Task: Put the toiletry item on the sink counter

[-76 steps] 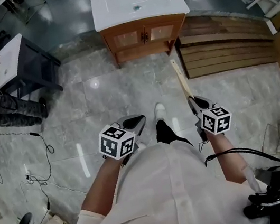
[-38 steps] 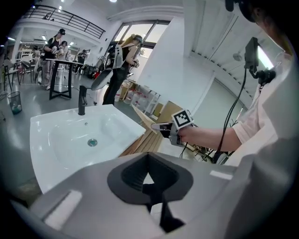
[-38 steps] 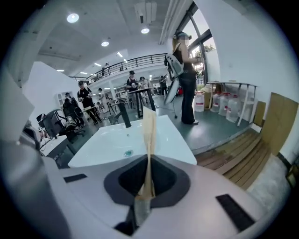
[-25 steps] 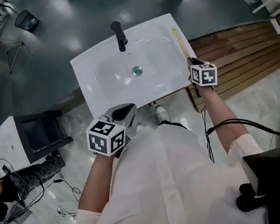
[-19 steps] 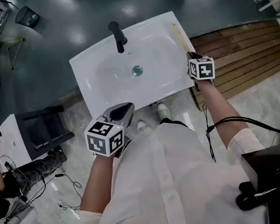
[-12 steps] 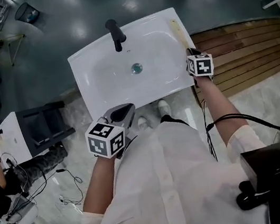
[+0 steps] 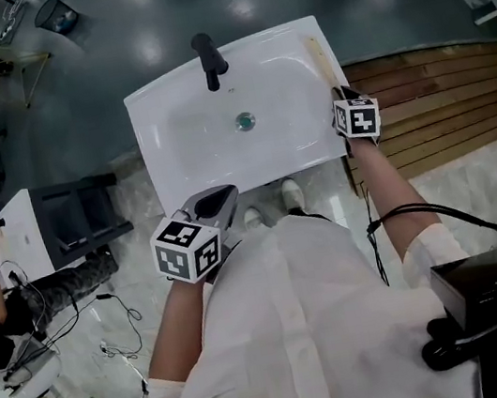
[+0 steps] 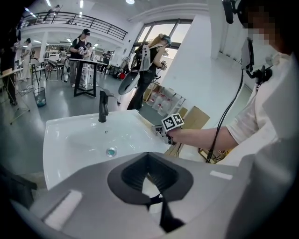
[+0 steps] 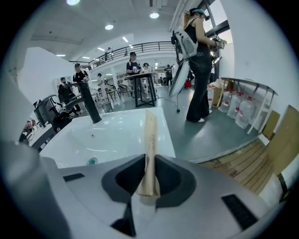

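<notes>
right gripper [image 7: 339,97], centre right of the head view, has its jaws pinched on the item [image 9: 150,135], a long flat beige packet. it is gripped at one end so the rest reaches out along the right rim of the counter [image 7: 154,124], seemingly ready to be laid down. left gripper [image 8: 148,173], lower left, is closed on nothing and parked clear of the counter.

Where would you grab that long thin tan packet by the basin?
At its near end, coming from the sink counter's front edge along its length, as the right gripper does. The tan packet is long, flat and narrow, so the jaws close on its two broad faces.
</notes>
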`<state>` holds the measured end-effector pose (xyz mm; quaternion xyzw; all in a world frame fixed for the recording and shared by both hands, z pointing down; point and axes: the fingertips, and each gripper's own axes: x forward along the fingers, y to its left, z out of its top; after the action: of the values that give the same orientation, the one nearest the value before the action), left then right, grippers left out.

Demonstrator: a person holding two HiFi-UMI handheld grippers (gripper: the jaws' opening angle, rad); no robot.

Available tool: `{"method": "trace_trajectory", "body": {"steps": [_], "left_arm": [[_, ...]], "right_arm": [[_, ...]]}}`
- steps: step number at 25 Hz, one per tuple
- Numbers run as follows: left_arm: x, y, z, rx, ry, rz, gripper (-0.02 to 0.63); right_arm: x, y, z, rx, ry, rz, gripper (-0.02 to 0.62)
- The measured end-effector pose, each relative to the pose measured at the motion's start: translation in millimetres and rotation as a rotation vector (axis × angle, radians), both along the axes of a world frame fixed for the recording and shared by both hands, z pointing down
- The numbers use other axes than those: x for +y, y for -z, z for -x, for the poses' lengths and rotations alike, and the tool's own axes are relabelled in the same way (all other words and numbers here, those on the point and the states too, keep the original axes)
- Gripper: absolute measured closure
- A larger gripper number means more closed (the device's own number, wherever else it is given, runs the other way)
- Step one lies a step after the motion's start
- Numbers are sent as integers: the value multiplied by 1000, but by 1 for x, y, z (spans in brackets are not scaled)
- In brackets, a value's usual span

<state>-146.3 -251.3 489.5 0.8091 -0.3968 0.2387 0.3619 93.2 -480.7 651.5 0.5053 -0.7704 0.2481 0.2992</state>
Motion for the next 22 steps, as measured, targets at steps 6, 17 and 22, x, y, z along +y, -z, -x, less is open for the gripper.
{"method": "trace_trajectory", "body": {"steps": [6,17,22], "left_arm": [[2,-1,1,-4,20,0,600],[-5,-3,-13,-6,-4,4,600],[-10,-3,-21,-2,-18,9,600]], "right_arm": [[1,-4,1,-3,13,6,487],[3,-3,5,-22,81,4,413],[6,4,6,-43,96,4,397]]}}
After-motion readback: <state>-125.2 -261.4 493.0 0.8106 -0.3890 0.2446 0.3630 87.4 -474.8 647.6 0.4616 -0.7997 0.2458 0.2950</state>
